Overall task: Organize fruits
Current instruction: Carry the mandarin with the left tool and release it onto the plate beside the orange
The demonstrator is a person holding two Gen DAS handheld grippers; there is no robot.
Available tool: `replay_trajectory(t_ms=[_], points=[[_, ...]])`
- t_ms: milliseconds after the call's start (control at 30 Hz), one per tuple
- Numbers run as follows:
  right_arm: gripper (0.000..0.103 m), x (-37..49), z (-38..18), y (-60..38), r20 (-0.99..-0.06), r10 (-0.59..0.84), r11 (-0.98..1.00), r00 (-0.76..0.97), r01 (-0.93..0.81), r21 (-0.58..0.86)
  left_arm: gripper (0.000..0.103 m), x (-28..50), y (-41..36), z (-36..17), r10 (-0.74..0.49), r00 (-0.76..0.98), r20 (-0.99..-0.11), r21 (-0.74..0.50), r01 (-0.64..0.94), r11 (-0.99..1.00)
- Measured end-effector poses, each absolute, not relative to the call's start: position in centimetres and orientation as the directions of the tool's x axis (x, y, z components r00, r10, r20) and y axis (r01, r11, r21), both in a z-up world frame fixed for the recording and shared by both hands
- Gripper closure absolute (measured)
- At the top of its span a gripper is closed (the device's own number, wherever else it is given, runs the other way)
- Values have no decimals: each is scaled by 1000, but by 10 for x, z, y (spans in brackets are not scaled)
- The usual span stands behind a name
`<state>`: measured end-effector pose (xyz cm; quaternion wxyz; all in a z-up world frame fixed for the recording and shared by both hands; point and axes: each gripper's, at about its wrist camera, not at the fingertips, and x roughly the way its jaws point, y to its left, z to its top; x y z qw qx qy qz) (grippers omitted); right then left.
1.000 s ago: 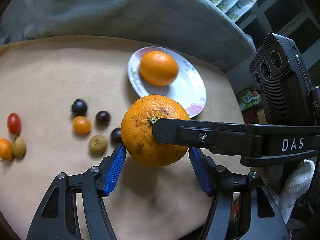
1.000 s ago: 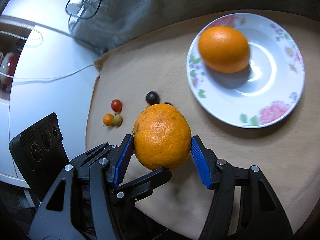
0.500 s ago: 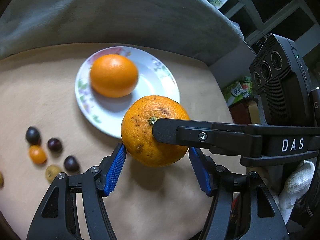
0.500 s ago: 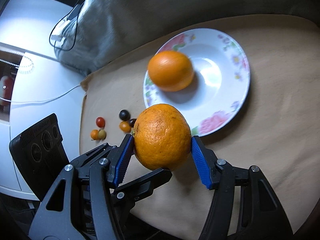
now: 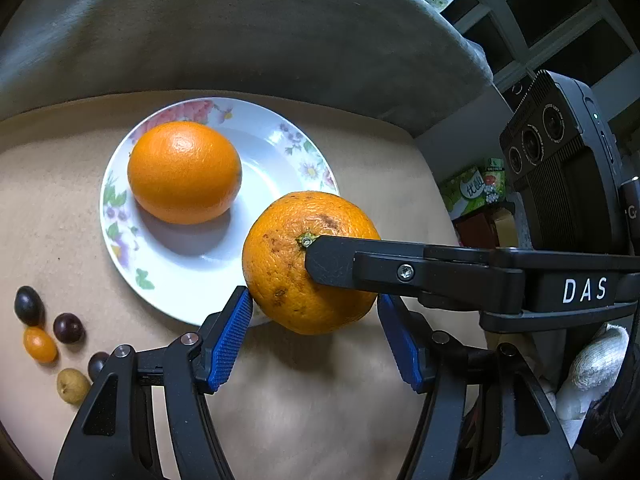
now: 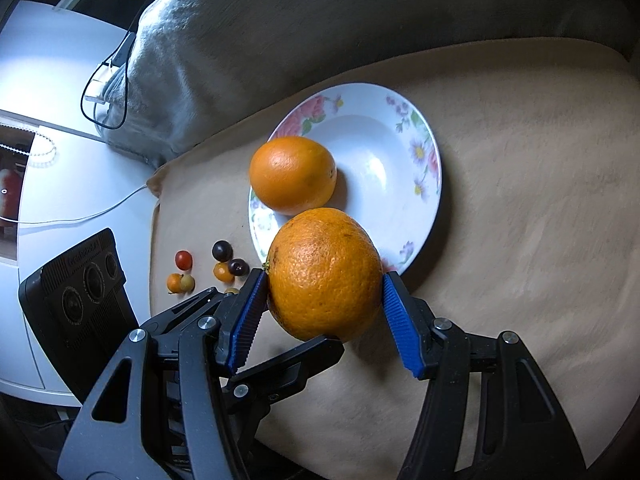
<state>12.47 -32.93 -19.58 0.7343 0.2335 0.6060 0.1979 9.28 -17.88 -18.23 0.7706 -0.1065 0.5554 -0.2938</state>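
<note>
Both claws clamp orange (image 5: pixel 310 264) over plate (image 5: pixel 120 216) rim.

Both wrist views look steeply down, close, sharing the plate (image 5: pixel 120 216).

A tan cloth (image 6: pixel 520 208) covers the surface, with a grey cushion (image 5: pixel 240 32) lying along its far edge. In the right wrist view a white desk (image 6: pixel 60 64) stands to the left, brightly lit, carrying a looped black cable (image 6: pixel 105 92) and a thin white cord (image 6: pixel 80 216). In the left wrist view, dark shelving with white frames (image 5: pixel 560 12) and a green box (image 5: pixel 472 190) fill the upper right.
</note>
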Motion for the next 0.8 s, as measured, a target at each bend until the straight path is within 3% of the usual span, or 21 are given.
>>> replay_trajectory(t_ms=[800], points=[[41, 136, -156, -357, -781, 534, 825, 323, 0, 565, 45, 90, -172, -163, -566, 260, -782, -475, 340, 812]])
